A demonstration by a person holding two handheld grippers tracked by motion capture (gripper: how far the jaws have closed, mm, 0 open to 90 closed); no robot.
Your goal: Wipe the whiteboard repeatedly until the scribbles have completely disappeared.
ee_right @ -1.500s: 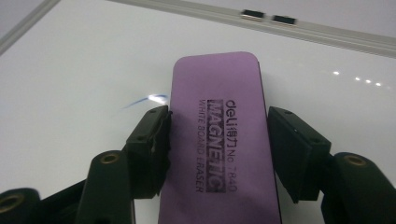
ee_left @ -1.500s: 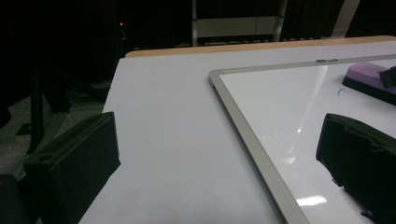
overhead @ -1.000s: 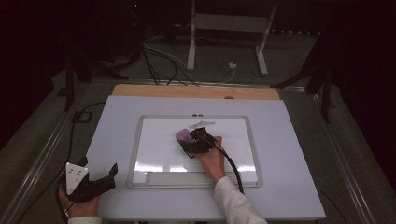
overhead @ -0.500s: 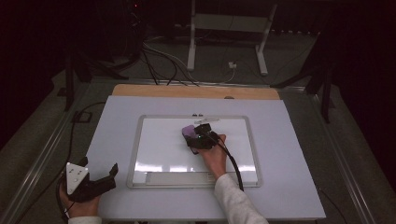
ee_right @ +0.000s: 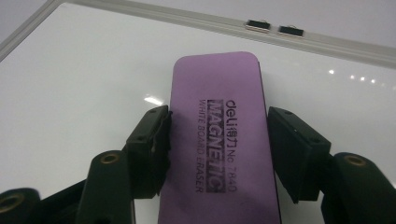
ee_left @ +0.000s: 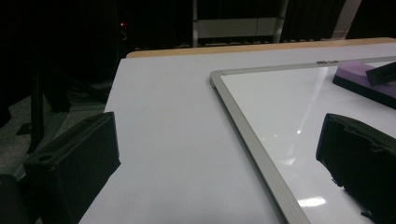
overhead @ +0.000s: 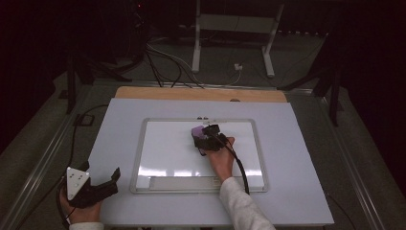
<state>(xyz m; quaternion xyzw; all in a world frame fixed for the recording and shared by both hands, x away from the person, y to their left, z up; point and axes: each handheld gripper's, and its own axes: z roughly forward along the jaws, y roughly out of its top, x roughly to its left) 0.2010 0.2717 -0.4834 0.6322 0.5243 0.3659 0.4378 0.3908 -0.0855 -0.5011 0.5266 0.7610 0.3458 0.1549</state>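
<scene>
right black two-jaw gripper (overhead: 207,140) in the high view clamps the purple rectangular foam eraser (overhead: 198,131) on the white metal-framed whiteboard (overhead: 163,153), near its far edge. left black two-jaw gripper (overhead: 103,182) sits off the whiteboard's near-left corner, jaws apart. right gripper view: jaws flank the eraser (ee_right: 219,135), touching its long sides.

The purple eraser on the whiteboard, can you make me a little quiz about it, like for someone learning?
1. True or false: the purple eraser lies between the jaws of the right gripper.
2. Which word is printed on the eraser? A) MAGNETIC B) PERMANENT C) WASHABLE
3. Fill in: the left gripper is off the whiteboard, near the table's ____ left corner.

Key
1. True. In the right gripper view the jaws stand on either side of the eraser.
2. A. The print reads "MAGNETIC WHITE BOARD ERASER".
3. Near. In the high view it sits by the person's edge of the table, with its jaws wide apart.
</scene>
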